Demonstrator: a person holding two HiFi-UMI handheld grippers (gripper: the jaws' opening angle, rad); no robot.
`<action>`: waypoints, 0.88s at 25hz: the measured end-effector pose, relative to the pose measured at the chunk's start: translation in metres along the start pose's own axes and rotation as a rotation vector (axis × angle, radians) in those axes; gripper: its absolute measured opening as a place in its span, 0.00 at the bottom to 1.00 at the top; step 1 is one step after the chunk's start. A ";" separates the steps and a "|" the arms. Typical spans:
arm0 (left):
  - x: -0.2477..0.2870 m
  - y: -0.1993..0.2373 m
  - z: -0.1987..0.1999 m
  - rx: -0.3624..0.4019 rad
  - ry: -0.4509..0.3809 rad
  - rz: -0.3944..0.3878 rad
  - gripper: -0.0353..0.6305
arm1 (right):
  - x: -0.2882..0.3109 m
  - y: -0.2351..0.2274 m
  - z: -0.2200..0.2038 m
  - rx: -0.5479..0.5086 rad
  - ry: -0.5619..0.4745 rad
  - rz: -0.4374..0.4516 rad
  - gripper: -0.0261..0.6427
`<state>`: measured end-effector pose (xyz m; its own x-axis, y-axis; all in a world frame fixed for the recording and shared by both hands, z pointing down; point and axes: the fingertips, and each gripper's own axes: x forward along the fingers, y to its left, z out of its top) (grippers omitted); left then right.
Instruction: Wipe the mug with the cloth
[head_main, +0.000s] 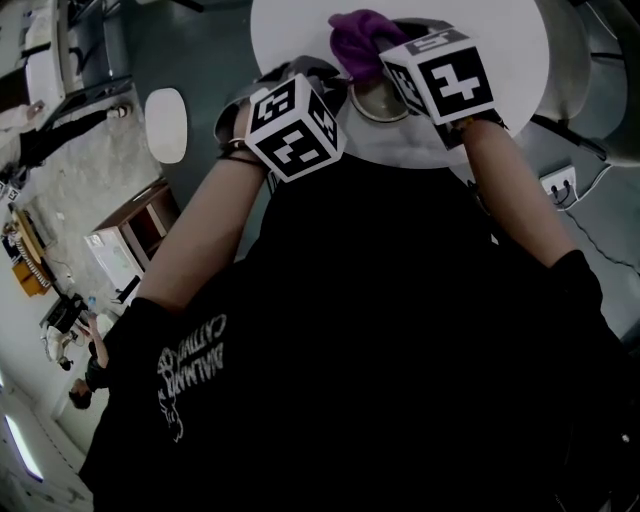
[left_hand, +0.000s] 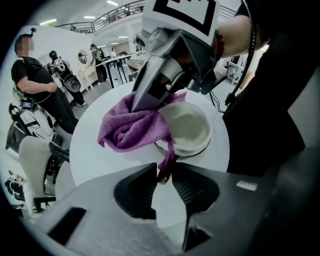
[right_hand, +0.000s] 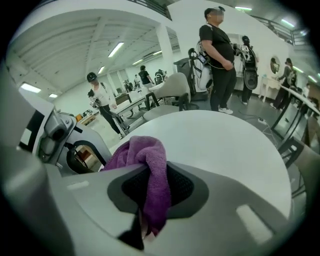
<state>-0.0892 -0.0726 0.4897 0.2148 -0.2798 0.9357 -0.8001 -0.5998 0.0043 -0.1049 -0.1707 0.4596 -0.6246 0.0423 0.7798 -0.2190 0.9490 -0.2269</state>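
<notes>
Where the left gripper (left_hand: 161, 172) looks along its own jaws, they stand nearly together on a thin dark part at the near side of the mug (left_hand: 187, 127), which looks like its handle (left_hand: 163, 176). Both jaw tips seem to touch it, and a narrow strip of the purple cloth (left_hand: 127, 130) runs down beside it. Only this view shows the mug whole: it stands upright on the white round counter (left_hand: 90, 155), long axis vertical and mouth up, with the handle side turned toward the left gripper. Inside it only the pale wall and floor show. The cloth lies bunched against the mug's left side and over its rim there. Just beyond it the right gripper (right_hand: 156, 175) comes down into the folds. Its own view settles the grip: the jaws are clamped on a hanging fold of the cloth, and the rest is heaped just past the jaw tips. That view hides the mug behind the gripper's body, with the left gripper showing at its left edge. From the head view the two marker cubes (head_main: 295, 125) cover both sets of jaws. The mug's round mouth shows between them near the counter's close edge, with the cloth just beyond it. Farther off, the right gripper view shows a chair (right_hand: 175, 87) and a standing person (right_hand: 217, 60).
</notes>
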 end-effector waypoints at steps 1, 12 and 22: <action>0.000 0.000 0.001 -0.002 -0.002 0.001 0.20 | 0.001 0.003 0.003 -0.027 0.000 0.002 0.14; 0.005 -0.002 0.005 -0.025 -0.005 0.003 0.19 | 0.010 0.019 0.005 -0.145 0.007 0.031 0.14; 0.008 0.001 0.007 -0.059 -0.014 0.000 0.21 | 0.018 0.031 0.002 -0.298 0.091 0.118 0.14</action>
<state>-0.0845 -0.0808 0.4951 0.2225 -0.2904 0.9307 -0.8317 -0.5546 0.0257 -0.1240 -0.1410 0.4655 -0.5600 0.1722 0.8104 0.0877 0.9850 -0.1487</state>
